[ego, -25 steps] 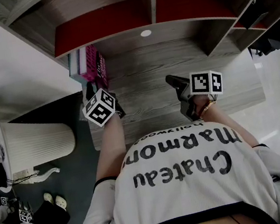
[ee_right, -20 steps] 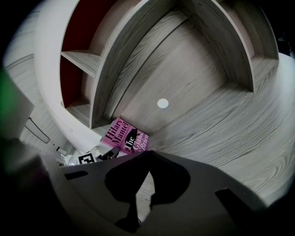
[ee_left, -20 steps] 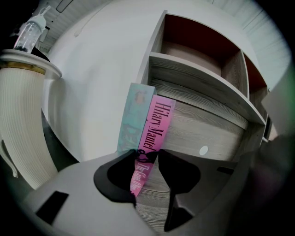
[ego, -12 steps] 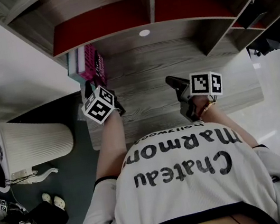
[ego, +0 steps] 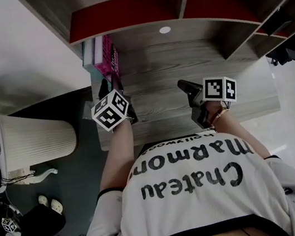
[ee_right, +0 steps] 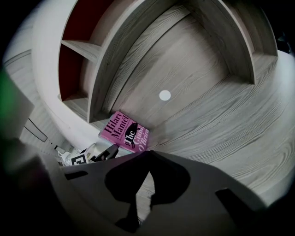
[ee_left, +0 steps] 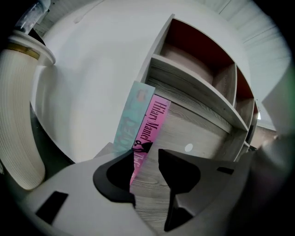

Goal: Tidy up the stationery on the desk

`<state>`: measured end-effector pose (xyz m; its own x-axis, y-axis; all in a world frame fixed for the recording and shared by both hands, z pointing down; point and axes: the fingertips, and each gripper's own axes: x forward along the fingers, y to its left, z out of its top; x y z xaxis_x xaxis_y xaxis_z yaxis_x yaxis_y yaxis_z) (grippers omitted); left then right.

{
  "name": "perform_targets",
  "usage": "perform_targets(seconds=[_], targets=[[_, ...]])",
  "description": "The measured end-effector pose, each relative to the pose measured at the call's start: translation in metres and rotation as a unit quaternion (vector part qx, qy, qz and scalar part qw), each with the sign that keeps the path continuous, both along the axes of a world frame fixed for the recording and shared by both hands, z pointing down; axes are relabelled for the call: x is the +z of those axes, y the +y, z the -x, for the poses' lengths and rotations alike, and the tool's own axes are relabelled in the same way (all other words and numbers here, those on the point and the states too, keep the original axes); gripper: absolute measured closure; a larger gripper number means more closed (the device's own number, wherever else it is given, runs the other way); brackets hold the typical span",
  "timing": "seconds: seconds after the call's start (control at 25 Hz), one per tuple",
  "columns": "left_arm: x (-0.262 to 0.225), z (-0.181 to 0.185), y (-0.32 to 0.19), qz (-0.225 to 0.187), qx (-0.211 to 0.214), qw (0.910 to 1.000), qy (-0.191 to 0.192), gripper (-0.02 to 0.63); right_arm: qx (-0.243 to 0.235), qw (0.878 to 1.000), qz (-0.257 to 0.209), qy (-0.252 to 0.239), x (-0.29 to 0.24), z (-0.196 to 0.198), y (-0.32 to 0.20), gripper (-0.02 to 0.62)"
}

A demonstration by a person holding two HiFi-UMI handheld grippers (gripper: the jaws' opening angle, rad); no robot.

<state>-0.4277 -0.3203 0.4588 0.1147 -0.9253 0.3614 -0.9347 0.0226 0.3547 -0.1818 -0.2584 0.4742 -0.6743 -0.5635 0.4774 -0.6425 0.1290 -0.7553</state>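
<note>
Far to the left of the frame a white ribbed bin [ego: 40,147] stands on the dark floor, next to the bench [ego: 206,64]. The bench is grey wood and fills the middle of the head view. At its upper left corner stand two books, close side by side: a teal book [ego: 89,54] on the outside and a pink book [ego: 107,56] with black letters just right of it. The left claw [ego: 109,86] is right below the books in the head view and points up at them. Its two jaws are apart. In the left gripper view the near end of the pink book shows in the gap, close by the left jaw, and bare wood shows between the book and the other jaw. I cannot tell if the jaw touches the book. Above the books, along the top of the frame, runs a shelf [ego: 118,15] with a red back wall. A small white dot [ego: 165,29] sits on the bench in front of the shelf. Farther right, the right claw [ego: 182,86] hangs over bare wood, well apart from the books. Its jaws are closed tight together with nothing in them. At the bottom of the frame is the person's white shirt [ego: 207,200] with big black letters.
</note>
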Motion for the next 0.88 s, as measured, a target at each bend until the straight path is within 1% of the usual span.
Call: perform_targets(seconds=[0.08, 0.12, 0.16, 0.2, 0.36, 0.52, 0.6, 0.68, 0.8, 0.88], targets=[[0.002, -0.004, 0.008, 0.009, 0.021, 0.9997, 0.008, 0.448, -0.003, 1.0, -0.003, 0.001, 0.0, 0.013, -0.001, 0.581], [0.003, -0.005, 0.013, 0.013, 0.03, 0.9994, 0.012, 0.466, -0.005, 1.0, -0.005, 0.001, -0.001, 0.02, -0.002, 0.581], [0.002, -0.006, 0.017, 0.015, 0.039, 0.999, 0.015, 0.514, -0.007, 1.0, -0.007, 0.002, -0.002, 0.027, -0.002, 0.581], [0.001, -0.006, 0.022, 0.015, 0.049, 0.9986, 0.016, 0.533, -0.008, 1.0, -0.011, 0.002, -0.003, 0.034, -0.003, 0.581], [-0.012, -0.008, 0.038, 0.006, 0.092, 0.9956, 0.015, 0.542, -0.008, 1.0, -0.028, -0.007, -0.009, 0.061, -0.007, 0.581], [-0.034, -0.005, 0.049, -0.021, 0.116, 0.993, -0.003, 0.569, -0.024, 0.998, -0.058, -0.018, -0.025, 0.09, -0.012, 0.581], [-0.046, -0.004, 0.056, -0.037, 0.12, 0.992, -0.018, 0.58, -0.041, 0.995, -0.085, -0.015, -0.038, 0.104, -0.012, 0.581], [-0.058, -0.004, 0.062, -0.053, 0.117, 0.9911, -0.036, 0.586, -0.054, 0.991, -0.122, -0.006, -0.054, 0.114, -0.012, 0.581], [-0.07, -0.005, 0.072, -0.068, 0.101, 0.9911, -0.053, 0.589, -0.069, 0.98, -0.186, 0.014, -0.078, 0.119, -0.014, 0.581], [-0.073, -0.006, 0.081, -0.069, 0.089, 0.9921, -0.054, 0.589, -0.079, 0.971, -0.222, 0.028, -0.09, 0.119, -0.011, 0.581]])
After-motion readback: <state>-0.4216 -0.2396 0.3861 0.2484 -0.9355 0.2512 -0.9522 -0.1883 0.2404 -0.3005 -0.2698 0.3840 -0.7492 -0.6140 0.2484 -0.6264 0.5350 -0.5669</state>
